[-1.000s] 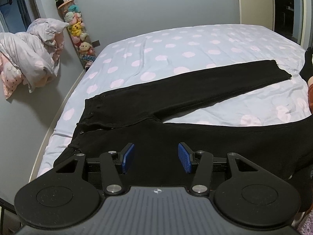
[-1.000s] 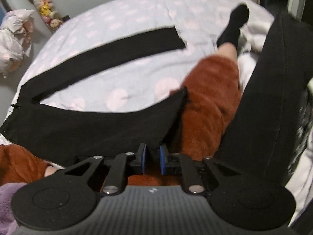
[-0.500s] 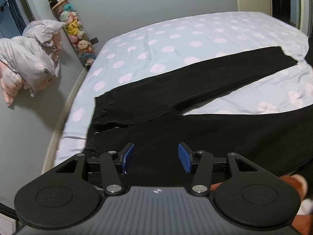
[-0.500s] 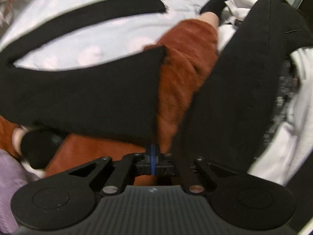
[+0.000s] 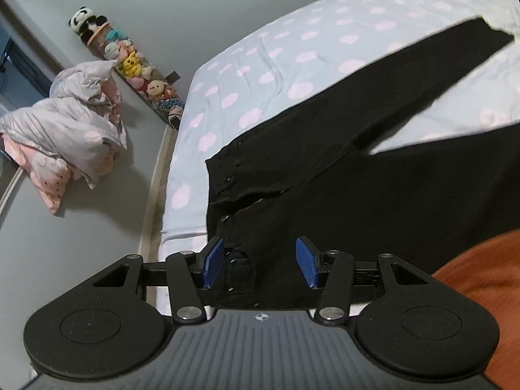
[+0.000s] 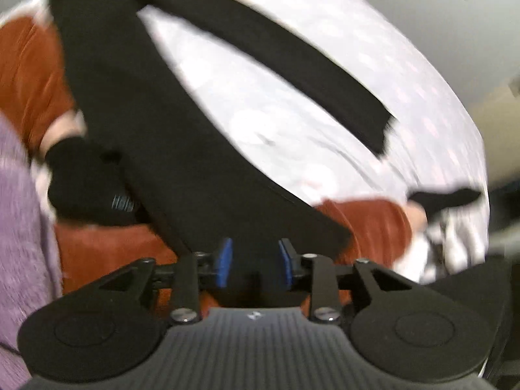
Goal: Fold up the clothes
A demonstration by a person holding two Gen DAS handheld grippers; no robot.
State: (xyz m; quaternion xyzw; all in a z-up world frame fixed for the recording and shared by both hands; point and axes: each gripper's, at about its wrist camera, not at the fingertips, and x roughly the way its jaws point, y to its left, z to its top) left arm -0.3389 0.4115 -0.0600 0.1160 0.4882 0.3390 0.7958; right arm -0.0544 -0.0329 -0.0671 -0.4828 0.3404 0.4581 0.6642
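Black trousers [image 5: 341,162] lie spread on the spotted bed sheet [image 5: 292,48], waistband towards the bed's left edge and the two legs apart. My left gripper [image 5: 260,261] hangs open over the waistband corner, a belt loop lying between its blue pads [image 5: 213,261] without being pressed. In the blurred right wrist view the near leg of the trousers [image 6: 182,162] runs down to my right gripper [image 6: 255,261]. Its jaws are opening, and the leg's hem end lies between and just ahead of the pads [image 6: 224,261]. The far leg [image 6: 292,52] stretches across the sheet.
A person's rust-coloured legs [image 6: 367,224] and a black sock [image 6: 81,178] lie under and beside the near trouser leg; purple cloth [image 6: 19,211] sits at the left. A heap of bedding [image 5: 65,130] and a row of plush toys [image 5: 130,61] lie on the floor left of the bed.
My left gripper slid left along the trousers to the waistband corner and rolled. My right gripper closed at the near leg's hem, then rolled strongly and its jaws parted again.
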